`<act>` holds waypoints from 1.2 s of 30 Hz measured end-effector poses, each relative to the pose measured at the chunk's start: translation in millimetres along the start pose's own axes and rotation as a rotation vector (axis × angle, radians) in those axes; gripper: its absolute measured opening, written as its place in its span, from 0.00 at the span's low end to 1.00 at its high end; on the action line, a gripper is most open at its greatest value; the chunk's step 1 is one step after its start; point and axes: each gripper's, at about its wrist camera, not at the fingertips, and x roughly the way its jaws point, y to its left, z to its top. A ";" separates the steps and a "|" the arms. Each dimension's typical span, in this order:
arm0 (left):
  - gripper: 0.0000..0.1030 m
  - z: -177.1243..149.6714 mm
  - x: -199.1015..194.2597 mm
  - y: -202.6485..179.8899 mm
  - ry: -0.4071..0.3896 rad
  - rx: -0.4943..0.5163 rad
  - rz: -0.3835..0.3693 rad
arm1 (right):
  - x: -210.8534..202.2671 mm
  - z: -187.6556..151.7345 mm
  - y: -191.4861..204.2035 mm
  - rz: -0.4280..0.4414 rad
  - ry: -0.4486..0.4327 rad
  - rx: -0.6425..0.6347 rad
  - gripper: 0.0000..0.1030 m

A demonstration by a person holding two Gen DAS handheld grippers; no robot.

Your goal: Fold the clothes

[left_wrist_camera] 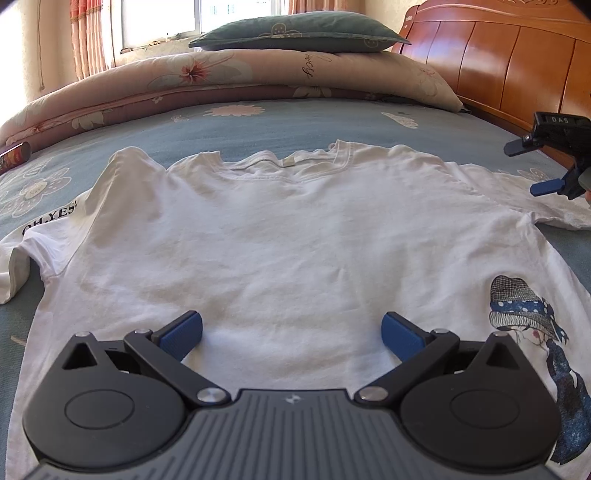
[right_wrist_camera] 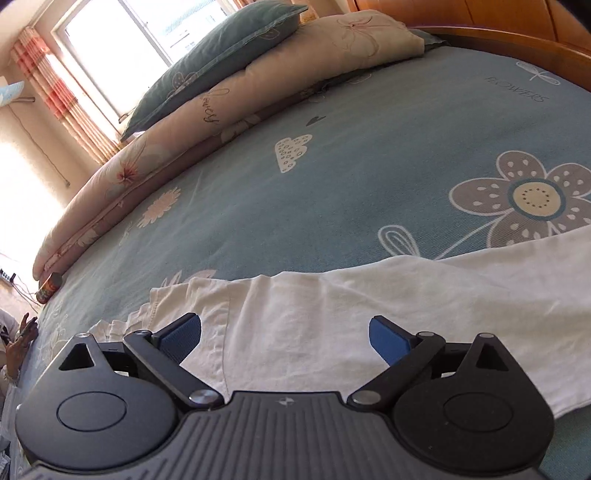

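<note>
A white T-shirt [left_wrist_camera: 280,229] lies spread flat on the blue flowered bedsheet [left_wrist_camera: 295,122], collar away from me, with a printed figure at its lower right. My left gripper [left_wrist_camera: 291,332] hovers open over the shirt's lower middle, nothing between its blue pads. In the left wrist view my right gripper [left_wrist_camera: 530,170] is at the far right, open, just above the shirt's right sleeve. In the right wrist view the right gripper [right_wrist_camera: 284,334] stands open over that white sleeve [right_wrist_camera: 369,317], by the shoulder seam.
A folded floral quilt [left_wrist_camera: 221,85] with a dark green pillow [left_wrist_camera: 299,31] on it lies along the far side of the bed. A wooden headboard [left_wrist_camera: 509,62] stands at the right. A small can [left_wrist_camera: 14,155] lies at the left edge. A person's hand [right_wrist_camera: 22,339] shows at far left.
</note>
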 end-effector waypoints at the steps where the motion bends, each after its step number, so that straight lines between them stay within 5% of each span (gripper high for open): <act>1: 0.99 -0.1 0.1 0.1 -0.001 0.000 0.000 | 8.9 0.7 -1.8 -0.039 0.014 -0.025 0.96; 4: 0.99 -0.3 0.3 0.2 -0.004 0.001 -0.001 | 16.0 9.1 -19.3 -0.134 -0.057 -0.096 0.96; 9: 0.99 -0.6 0.7 0.5 -0.008 0.002 -0.002 | -3.2 35.5 -50.6 -0.195 -0.086 0.034 0.96; 14: 0.99 -1.0 1.1 0.8 -0.012 0.002 -0.004 | -50.7 20.3 -62.3 -0.085 -0.084 0.072 0.98; 18: 0.99 -1.1 1.7 1.1 -0.016 0.003 -0.004 | -45.4 7.9 -78.7 -0.124 -0.020 0.069 0.98; 29: 0.99 -1.5 2.1 2.9 -0.021 0.000 -0.008 | -66.0 26.1 -128.7 -0.165 -0.155 0.216 0.98; 31: 0.99 -1.9 1.8 3.0 -0.021 0.000 -0.008 | -66.0 25.5 -126.4 -0.114 -0.097 0.207 0.98; 34: 0.99 -2.0 2.3 2.8 -0.022 0.000 -0.008 | -52.1 24.3 -122.7 -0.165 -0.027 0.163 0.98; 36: 0.99 -2.0 2.5 2.8 -0.022 0.000 -0.009 | -42.1 25.1 -122.9 -0.200 -0.067 0.120 0.98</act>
